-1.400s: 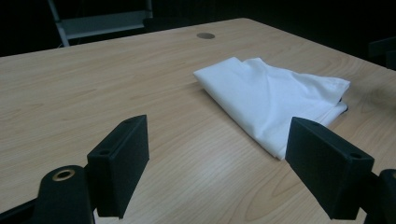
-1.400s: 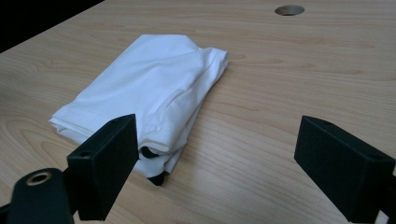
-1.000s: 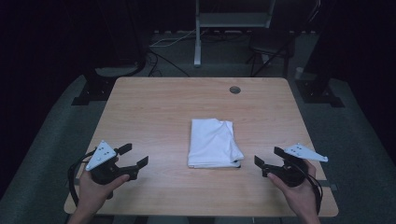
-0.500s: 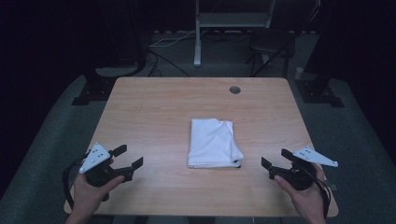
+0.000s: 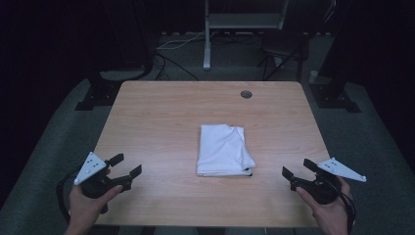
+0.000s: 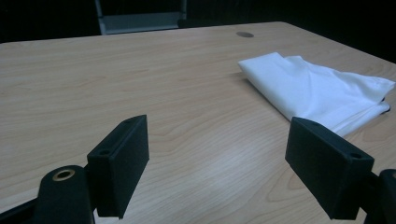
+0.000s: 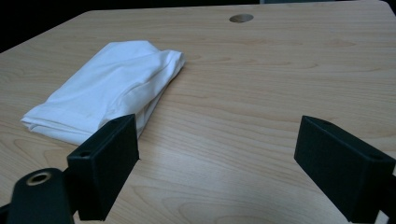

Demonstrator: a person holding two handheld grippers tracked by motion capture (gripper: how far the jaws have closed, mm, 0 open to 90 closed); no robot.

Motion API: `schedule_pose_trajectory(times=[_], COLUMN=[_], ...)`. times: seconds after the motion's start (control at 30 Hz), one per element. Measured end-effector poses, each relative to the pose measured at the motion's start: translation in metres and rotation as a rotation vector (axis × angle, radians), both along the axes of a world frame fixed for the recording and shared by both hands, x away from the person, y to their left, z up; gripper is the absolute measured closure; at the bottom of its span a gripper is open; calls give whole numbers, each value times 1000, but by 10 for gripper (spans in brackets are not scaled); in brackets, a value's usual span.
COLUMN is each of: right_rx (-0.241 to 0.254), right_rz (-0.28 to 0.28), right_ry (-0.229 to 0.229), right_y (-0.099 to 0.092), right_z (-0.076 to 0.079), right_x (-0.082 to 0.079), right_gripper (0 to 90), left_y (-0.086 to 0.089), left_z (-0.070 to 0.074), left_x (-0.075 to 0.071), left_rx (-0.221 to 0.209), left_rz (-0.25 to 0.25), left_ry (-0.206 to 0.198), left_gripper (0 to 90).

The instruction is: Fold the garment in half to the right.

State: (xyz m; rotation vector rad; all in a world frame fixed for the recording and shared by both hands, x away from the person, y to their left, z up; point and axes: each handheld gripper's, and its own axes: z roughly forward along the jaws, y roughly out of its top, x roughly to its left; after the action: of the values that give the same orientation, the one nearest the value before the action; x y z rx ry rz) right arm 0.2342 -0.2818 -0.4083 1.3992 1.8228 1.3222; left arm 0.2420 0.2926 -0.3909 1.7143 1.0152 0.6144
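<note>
A folded white cloth [image 5: 223,150] lies flat near the middle of the wooden table [image 5: 161,117]. My left gripper [image 5: 126,165] hovers over the table's front left corner, jaws wide open and empty. In the left gripper view the cloth [image 6: 317,91] sits ahead to the right, past the left gripper [image 6: 231,170]. My right gripper [image 5: 298,169] is held at the front right corner, open with nothing between its jaws. The right gripper view has the cloth [image 7: 112,88] ahead to the left of the right gripper [image 7: 224,172]. Neither gripper touches the cloth.
A round cable hole [image 5: 245,94] sits near the table's far edge. Beyond the table stand a white frame leg [image 5: 207,39], cables on the dark floor and black stand bases [image 5: 337,98] at both sides.
Both hands have drawn back toward the front edge and outward to the corners. The cloth has not moved, and both grippers stay open.
</note>
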Motion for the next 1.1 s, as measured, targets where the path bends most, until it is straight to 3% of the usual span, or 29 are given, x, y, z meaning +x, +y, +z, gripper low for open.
schedule_pose_trajectory(times=[0.37,0.6,1.1], right_rx=[-1,3,5], right_rz=[-22,-34,-48], right_ry=[-6,-13,-32], right_y=[-9,-13,-21], right_z=[-2,-4,-16], right_x=[-5,-8,-13], right_gripper=[131,131,131], left_y=[16,25,28], left_z=[-4,-11,-22], left_x=[-4,-8,-4], left_rx=[-13,10,21], left_rz=[42,70,106], left_ry=[-3,0,-7], left_gripper=[213,213,213])
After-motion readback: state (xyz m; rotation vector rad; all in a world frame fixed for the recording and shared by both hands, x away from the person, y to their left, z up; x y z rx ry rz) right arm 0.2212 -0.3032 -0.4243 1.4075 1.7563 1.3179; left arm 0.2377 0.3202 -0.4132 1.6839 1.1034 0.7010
